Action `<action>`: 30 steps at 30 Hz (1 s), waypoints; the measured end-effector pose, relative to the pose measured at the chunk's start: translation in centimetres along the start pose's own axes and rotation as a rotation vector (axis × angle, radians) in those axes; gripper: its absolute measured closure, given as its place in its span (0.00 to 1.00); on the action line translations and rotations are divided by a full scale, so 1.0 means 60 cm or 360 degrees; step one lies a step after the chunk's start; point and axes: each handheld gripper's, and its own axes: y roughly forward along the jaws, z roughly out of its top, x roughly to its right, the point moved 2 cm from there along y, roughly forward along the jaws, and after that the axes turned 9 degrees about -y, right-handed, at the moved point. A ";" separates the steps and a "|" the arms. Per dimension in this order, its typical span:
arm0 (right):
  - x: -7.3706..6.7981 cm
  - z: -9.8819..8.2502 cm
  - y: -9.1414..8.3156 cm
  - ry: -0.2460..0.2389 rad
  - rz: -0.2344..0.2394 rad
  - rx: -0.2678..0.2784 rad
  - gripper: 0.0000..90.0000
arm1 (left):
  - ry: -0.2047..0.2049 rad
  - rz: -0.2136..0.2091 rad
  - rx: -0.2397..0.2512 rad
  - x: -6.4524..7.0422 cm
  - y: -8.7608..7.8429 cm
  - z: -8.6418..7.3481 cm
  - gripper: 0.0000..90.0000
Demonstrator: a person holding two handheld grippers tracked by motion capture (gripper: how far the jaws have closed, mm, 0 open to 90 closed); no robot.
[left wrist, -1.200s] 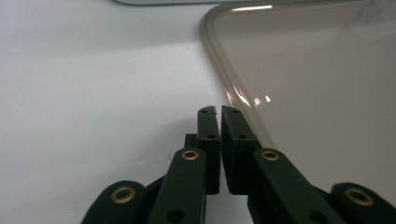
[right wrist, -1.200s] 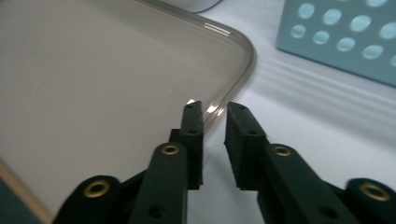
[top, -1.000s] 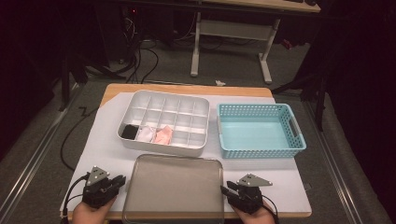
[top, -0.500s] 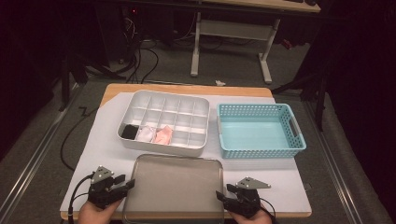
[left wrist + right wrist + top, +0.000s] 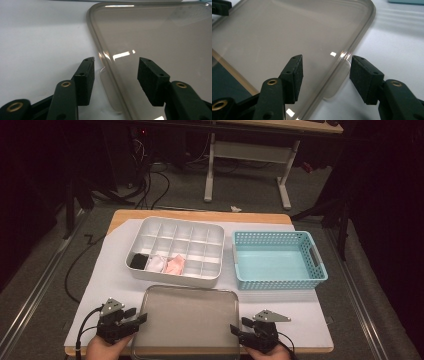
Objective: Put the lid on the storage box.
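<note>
Lid (image 5: 185, 320) flat on desk (image 5: 300, 320) before organizer (image 5: 175, 251). Left tongs (image 5: 139, 316) and right tongs (image 5: 235, 329) just opened, straddling lid's side tabs, gripping nothing. Lid apparently set down; organizer uncovered.

Smoky translucent lid (image 5: 186, 320) flat at table's near edge

Wooden table (image 5: 200, 215) under white sheet (image 5: 115, 270); on it, clear lid (image 5: 185, 320), compartment tray (image 5: 176, 251), teal basket (image 5: 278, 260)

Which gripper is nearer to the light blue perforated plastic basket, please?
Right. The right gripper sits below the basket, at the clear lid's right edge; the left gripper is across the lid.
</note>
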 end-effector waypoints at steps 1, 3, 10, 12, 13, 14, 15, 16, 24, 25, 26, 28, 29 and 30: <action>0.000 0.000 0.000 0.0012 0.0006 0.0008 0.49 | -0.0011 -0.0017 -0.0004 0.001 0.001 0.000 0.55; -0.001 -0.001 0.001 0.0048 0.0019 0.0017 0.49 | -0.0003 0.0012 -0.0002 0.005 0.003 0.000 0.55; 0.004 -0.002 0.002 0.0145 0.0030 0.0067 0.50 | -0.0072 -0.0007 0.0021 -0.001 0.000 -0.001 0.60; 0.003 -0.001 0.003 0.0155 0.0024 0.0074 0.50 | -0.0075 -0.0005 0.0030 -0.001 0.000 -0.002 0.60; 0.003 -0.001 0.003 0.0176 0.0026 0.0079 0.50 | -0.0075 -0.0005 0.0031 -0.001 0.000 -0.002 0.60; 0.004 -0.001 0.004 0.0187 0.0026 0.0082 0.50 | -0.0085 -0.0020 0.0031 0.000 0.000 -0.002 0.60; 0.004 -0.002 0.004 0.0216 0.0049 0.0087 0.50 | -0.0094 -0.0042 0.0023 0.000 0.001 -0.002 0.62; 0.003 -0.002 0.004 0.0245 0.0069 0.0094 0.49 | -0.0091 -0.0033 0.0020 0.001 0.001 -0.003 0.62; 0.006 -0.022 -0.021 0.0363 0.0112 0.0100 0.49 | -0.0107 -0.0051 -0.0017 -0.004 -0.013 -0.008 0.61; 0.005 -0.025 -0.024 0.0379 0.0121 0.0096 0.49 | -0.0102 -0.0036 -0.0016 -0.005 -0.015 -0.009 0.61; 0.003 -0.027 -0.028 0.0394 0.0129 0.0089 0.49 | -0.0110 -0.0033 -0.0015 -0.005 -0.016 -0.010 0.61; 0.001 -0.030 -0.029 0.0415 0.0146 0.0088 0.49 | -0.0106 -0.0025 -0.0017 -0.003 -0.017 -0.012 0.61; 0.000 -0.031 -0.029 0.0450 0.0152 0.0099 0.50 | -0.0105 -0.0021 -0.0015 -0.002 -0.017 -0.013 0.62; 0.000 -0.032 -0.027 0.0482 0.0164 0.0108 0.51 | -0.0119 -0.0024 -0.0014 -0.002 -0.017 -0.014 0.62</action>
